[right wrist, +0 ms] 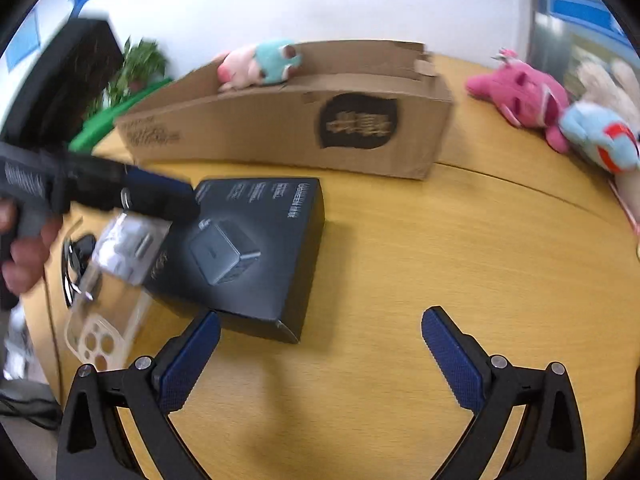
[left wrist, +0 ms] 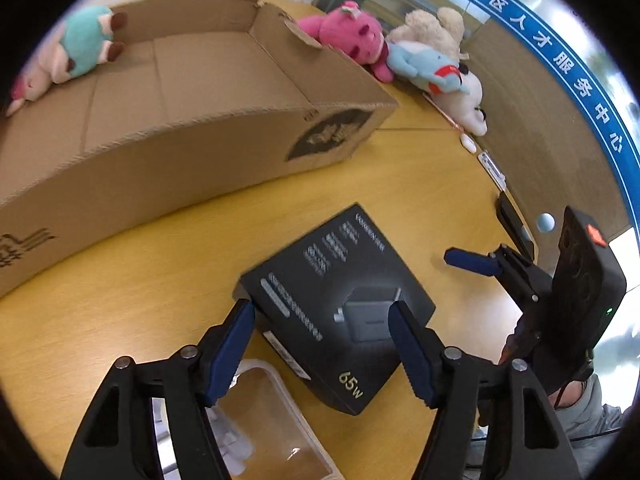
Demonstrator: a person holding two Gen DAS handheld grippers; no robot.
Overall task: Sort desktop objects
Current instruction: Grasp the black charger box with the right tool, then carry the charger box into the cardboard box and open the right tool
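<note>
Where the black charger box [left wrist: 340, 312] lies flat on the yellow table [left wrist: 420, 184], its top face reads "65W" in pale print at the near corner, with a picture of a grey plug-in charger in the middle and small white lines of text too fine to read; in the right wrist view the brand line on its far end looks like "UGREEN", though blurred. Its long axis runs from that near corner away toward the cardboard box [left wrist: 192, 120], skewed to the table edge. The carton bears a dark round logo [right wrist: 358, 121] with gold characters that I cannot make out, and black printed characters on its long side. A blue band [left wrist: 560, 68] on the glass wall carries white Chinese writing.

The left gripper [left wrist: 322, 342] stands with its jaws spread, one blue pad beside the charger box's left edge and the other over its top, neither pressing on it. Under it lies a clear phone case [left wrist: 264, 428]. The right gripper [right wrist: 320, 354] is spread wide over bare table, nothing between its pads, the charger box just beside its left finger. Plush toys [left wrist: 400, 48] lie past the carton, and another [left wrist: 84, 44] lies inside it
</note>
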